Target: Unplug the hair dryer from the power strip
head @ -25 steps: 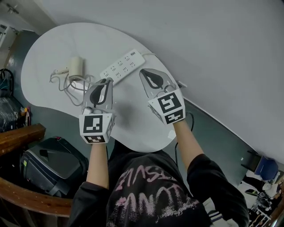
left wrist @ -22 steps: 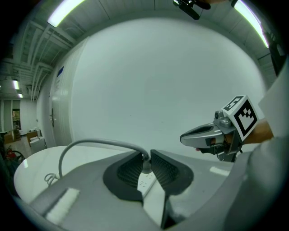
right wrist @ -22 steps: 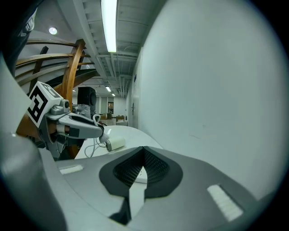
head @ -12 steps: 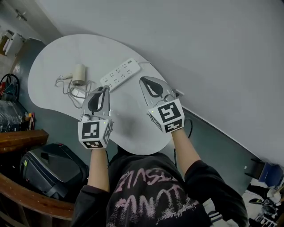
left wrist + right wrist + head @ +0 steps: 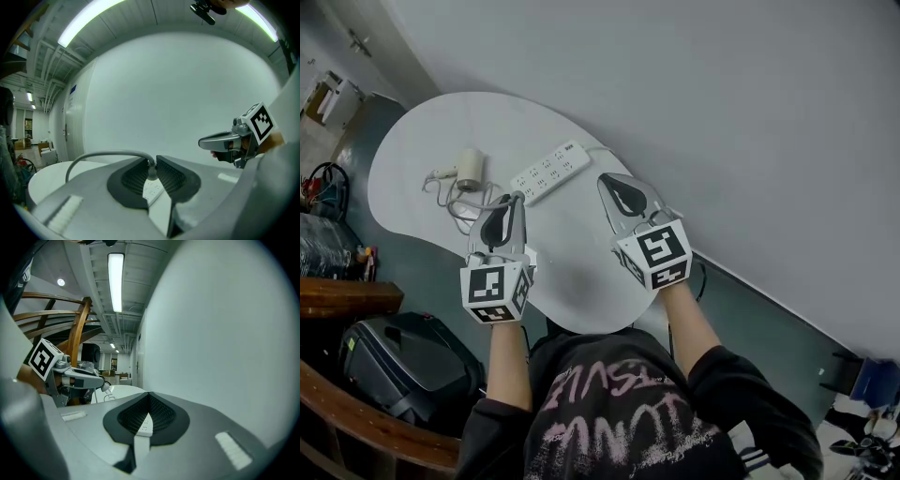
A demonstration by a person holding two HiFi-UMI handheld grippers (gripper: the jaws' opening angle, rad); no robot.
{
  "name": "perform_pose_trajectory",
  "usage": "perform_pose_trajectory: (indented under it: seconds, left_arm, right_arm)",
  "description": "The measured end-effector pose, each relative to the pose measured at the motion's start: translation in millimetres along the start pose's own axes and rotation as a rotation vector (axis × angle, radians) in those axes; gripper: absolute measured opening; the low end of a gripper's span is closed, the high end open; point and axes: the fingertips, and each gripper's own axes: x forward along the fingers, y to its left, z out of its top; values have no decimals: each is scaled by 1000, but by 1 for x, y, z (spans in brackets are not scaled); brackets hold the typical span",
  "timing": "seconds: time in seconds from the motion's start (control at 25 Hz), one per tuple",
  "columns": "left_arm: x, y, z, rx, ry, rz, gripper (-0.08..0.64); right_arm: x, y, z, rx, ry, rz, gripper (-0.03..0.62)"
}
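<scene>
A white power strip (image 5: 549,171) lies on the white table (image 5: 581,272), and it also shows low between the jaws in both gripper views (image 5: 152,190) (image 5: 145,426). The small white hair dryer (image 5: 470,167) lies to its left, its grey cord (image 5: 457,199) looping toward my left gripper (image 5: 517,198). That gripper (image 5: 152,165) is shut on the dryer's plug, held above the table and apart from the strip; the cord (image 5: 103,154) arcs away to the left. My right gripper (image 5: 610,180) hovers right of the strip, shut (image 5: 149,397) with nothing in it.
The strip's own cable (image 5: 602,150) runs off toward the grey wall (image 5: 750,112). On the floor at the left stand a black case (image 5: 403,356) and a wooden rail (image 5: 347,300). The table's near edge lies just in front of the person's torso.
Both grippers have lifted and drawn back from the power strip toward the person. The left one keeps the plug in its jaws. The right one stays shut.
</scene>
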Motion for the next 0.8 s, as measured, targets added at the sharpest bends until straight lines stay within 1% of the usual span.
perform_pose_trajectory:
  seconds: [0.2, 0.56, 0.8]
  left_arm:
    - [-9, -5, 7, -17, -23, 10, 58]
    - [-27, -8, 25, 6, -61, 29, 59]
    - [-39, -5, 30, 10, -85, 53, 60]
  right_arm:
    - [-10, 0, 7, 7, -23, 10, 6]
    - [-25, 6, 29, -17, -74, 12, 6]
    - [-28, 11, 35, -31, -97, 26, 6]
